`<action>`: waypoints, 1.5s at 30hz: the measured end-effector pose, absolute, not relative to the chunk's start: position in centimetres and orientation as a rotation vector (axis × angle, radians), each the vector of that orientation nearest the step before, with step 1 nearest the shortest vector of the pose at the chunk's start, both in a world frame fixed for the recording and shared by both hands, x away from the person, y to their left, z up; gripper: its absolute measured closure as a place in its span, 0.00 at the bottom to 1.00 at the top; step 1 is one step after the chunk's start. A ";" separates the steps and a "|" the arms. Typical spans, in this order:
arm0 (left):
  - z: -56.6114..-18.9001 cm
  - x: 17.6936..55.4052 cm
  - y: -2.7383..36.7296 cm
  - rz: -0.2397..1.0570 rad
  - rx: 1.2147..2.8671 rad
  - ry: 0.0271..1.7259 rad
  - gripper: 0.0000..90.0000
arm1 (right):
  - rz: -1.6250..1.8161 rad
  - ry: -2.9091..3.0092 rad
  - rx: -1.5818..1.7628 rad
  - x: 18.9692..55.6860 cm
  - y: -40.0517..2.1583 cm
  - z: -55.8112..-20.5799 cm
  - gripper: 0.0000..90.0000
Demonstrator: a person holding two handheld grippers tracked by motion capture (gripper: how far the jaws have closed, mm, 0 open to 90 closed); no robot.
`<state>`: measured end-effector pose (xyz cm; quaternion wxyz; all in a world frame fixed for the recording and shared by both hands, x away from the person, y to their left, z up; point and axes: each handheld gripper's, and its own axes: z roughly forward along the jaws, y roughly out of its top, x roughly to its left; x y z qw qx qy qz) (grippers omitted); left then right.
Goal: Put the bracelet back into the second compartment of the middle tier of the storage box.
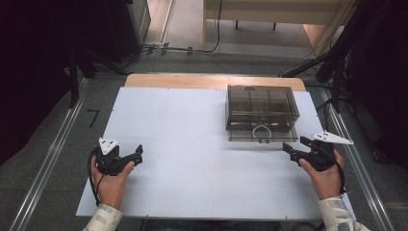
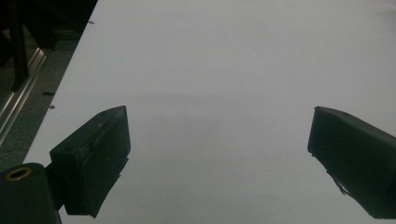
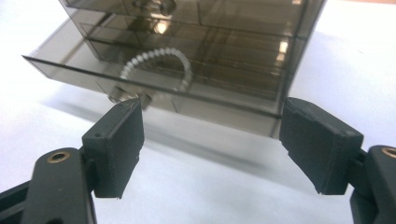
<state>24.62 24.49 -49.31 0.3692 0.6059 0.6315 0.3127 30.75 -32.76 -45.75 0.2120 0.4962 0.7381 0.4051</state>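
A smoky see-through drawer box (image 1: 262, 103) stands on the white table (image 1: 183, 144) at the right rear. Its bottom drawer (image 1: 260, 134) is pulled partly out, and a white bead bracelet (image 1: 262, 130) lies in it. In the right gripper view the bracelet (image 3: 159, 56) curves inside the drawer (image 3: 93, 60), above a metal knob (image 3: 130, 95). My right gripper (image 1: 296, 144) (image 3: 212, 109) is open, just in front of the drawer's right corner and holding nothing. My left gripper (image 1: 136, 156) (image 2: 219, 121) is open over bare table at the front left.
The table's left edge (image 2: 60, 88) lies close to my left gripper, with a metal rail (image 1: 48, 159) on the floor beyond. Another rail (image 1: 356, 159) runs along the right side. Dark stands and cables sit behind the table.
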 end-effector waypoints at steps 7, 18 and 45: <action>-49.3 24.6 24.5 0.801 1.557 1.622 0.07 | 1.108 2.033 1.398 30.3 -33.7 -46.0 0.23; -49.4 24.6 24.5 0.797 1.557 1.622 0.07 | 1.087 2.006 1.430 29.5 -35.4 -46.3 0.22; -49.3 24.6 24.5 0.800 1.555 1.623 0.07 | 1.057 1.935 1.523 27.1 -39.0 -46.9 0.22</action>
